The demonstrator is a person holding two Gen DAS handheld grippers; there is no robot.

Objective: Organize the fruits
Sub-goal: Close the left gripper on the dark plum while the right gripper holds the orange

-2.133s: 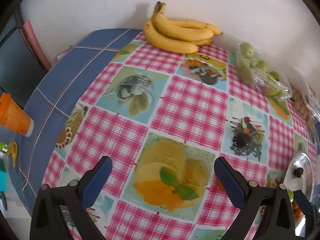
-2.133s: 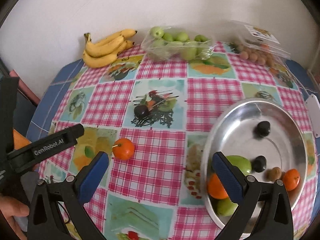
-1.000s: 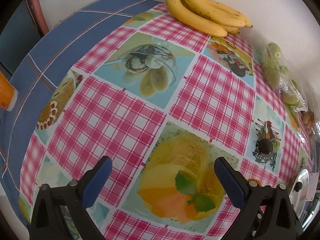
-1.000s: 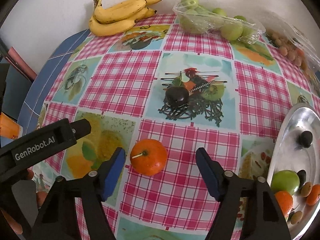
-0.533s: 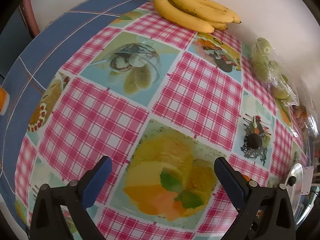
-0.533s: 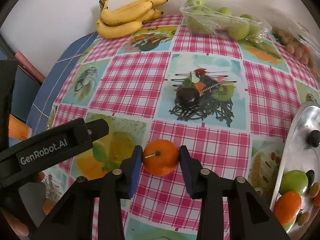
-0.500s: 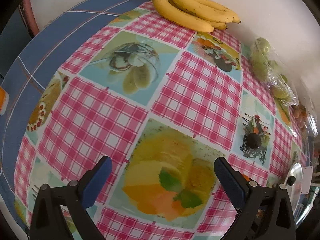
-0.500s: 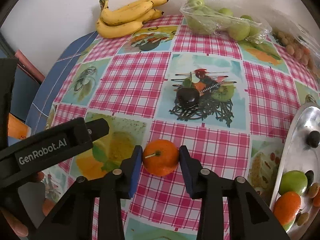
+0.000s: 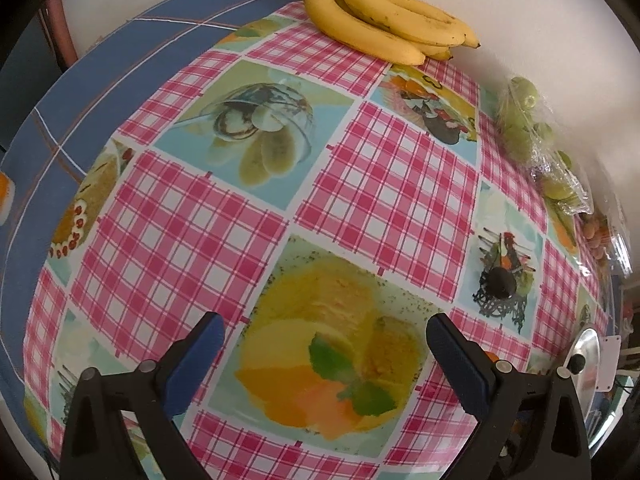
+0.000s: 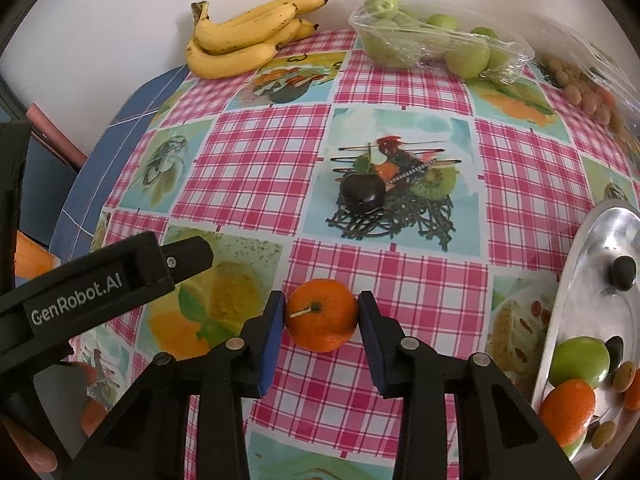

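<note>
My right gripper (image 10: 321, 314) is shut on an orange mandarin (image 10: 321, 314) with a short stem, low over the checked tablecloth. A dark plum (image 10: 362, 194) lies on the cloth beyond it and also shows in the left wrist view (image 9: 501, 282). A metal plate (image 10: 580, 248) at the right holds a green fruit (image 10: 578, 362), another mandarin (image 10: 568, 410) and several small dark and brown fruits. My left gripper (image 9: 322, 340) is open and empty above the cloth; its body shows in the right wrist view (image 10: 100, 284).
A bunch of bananas (image 10: 248, 42) lies by the back wall, also in the left wrist view (image 9: 384, 28). A clear bag of green fruits (image 10: 432, 44) and a pack of small brown fruits (image 10: 584, 84) lie at the back right. The table's blue edge (image 9: 80, 92) drops off at left.
My right gripper moved in around the mandarin and closed on it. My left gripper stayed open and shifted slightly over the cloth.
</note>
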